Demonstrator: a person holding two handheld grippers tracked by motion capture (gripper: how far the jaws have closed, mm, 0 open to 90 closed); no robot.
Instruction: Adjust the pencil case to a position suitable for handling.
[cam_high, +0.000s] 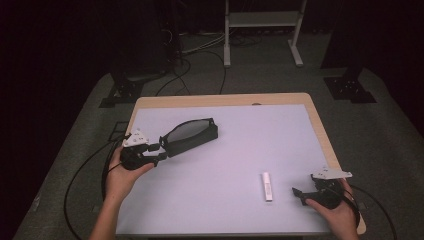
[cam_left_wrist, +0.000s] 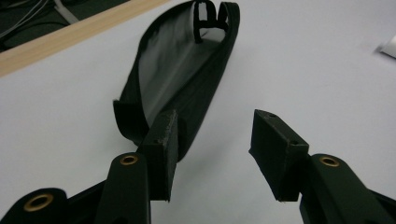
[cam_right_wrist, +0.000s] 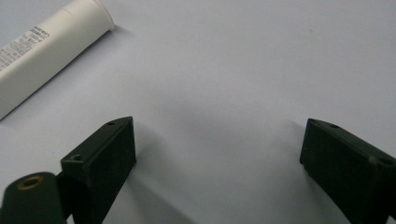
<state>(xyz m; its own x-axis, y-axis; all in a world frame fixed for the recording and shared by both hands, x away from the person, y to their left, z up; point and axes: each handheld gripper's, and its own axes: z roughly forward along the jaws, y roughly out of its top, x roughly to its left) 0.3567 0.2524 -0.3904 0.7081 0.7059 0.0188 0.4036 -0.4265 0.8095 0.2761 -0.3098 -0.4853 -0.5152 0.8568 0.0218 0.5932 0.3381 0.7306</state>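
While the left gripper (cam_high: 161, 148) sits at the near-left end of the long black zip pouch with a grey inside (cam_high: 190, 134), its jaws stand about half apart; in the left gripper view one pad lies against the pouch's near end and the other stands clear over bare surface, so nothing is pinched between them. The pouch (cam_left_wrist: 182, 79) lies on the left half of the pale lilac worktop (cam_high: 250, 150), its long axis running from near-left to far-right, slightly across the worktop, with the far end nearer the middle. Its mouth gapes upward, showing the grey lining, and a black loop stands at the far end.

Near the front right lies a white plastic tube with small dark print (cam_high: 268, 186), its long axis pointing almost straight away from the person. In the right gripper view the tube (cam_right_wrist: 46, 51) carries lines of small text, too fine to read. The right gripper (cam_high: 300, 195) rests just right of the tube, apart from it, jaws spread wide and holding nothing.

Open worktop stretches between pouch and tube and across the far right. A wooden edge (cam_high: 320, 130) frames the surface; the right hand (cam_high: 340, 212) sits close to the front right corner.
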